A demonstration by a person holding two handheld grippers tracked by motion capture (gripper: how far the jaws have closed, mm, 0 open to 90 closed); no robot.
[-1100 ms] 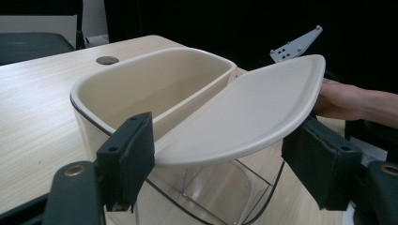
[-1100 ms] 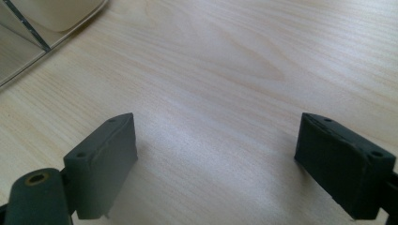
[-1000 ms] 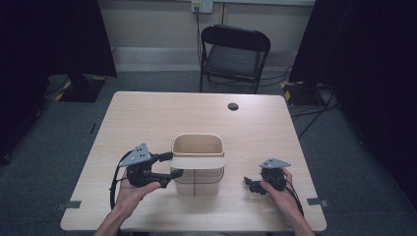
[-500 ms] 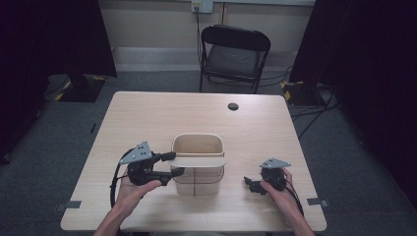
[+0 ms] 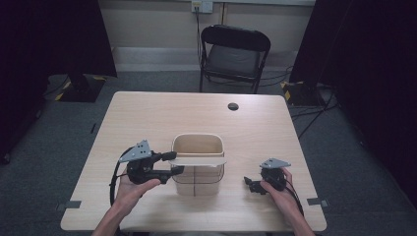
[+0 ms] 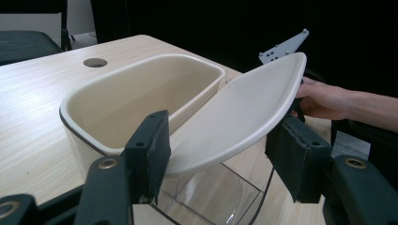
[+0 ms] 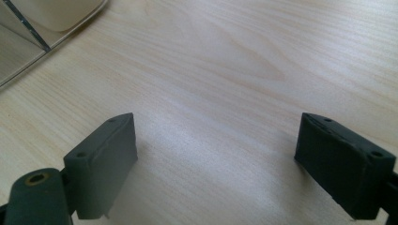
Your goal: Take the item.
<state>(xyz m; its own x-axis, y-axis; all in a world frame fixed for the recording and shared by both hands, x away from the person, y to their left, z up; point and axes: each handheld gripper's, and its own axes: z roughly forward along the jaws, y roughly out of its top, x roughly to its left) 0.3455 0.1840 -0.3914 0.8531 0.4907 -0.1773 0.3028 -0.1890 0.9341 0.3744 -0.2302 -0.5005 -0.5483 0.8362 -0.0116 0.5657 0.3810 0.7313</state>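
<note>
Left gripper (image 5: 173,163) at the left side of the cream plastic bin with clear lower body (image 5: 197,147), mid-front of the light wood counter (image 5: 147,118); jaws spread wide astride the edge of its cream flap lid (image 6: 234,117), not visibly pinching. Lid tilted half open. Right gripper (image 5: 252,183) rests on counter right of bin, well apart, jaws wide, empty.

Glossy cream plastic bin (image 6: 141,89), wood-grain table (image 7: 244,70)

bin (image 5: 196,145): cream, clear base | table (image 5: 147,113): pale woodgrain | chair (image 5: 235,46): black | jaws: black
</note>
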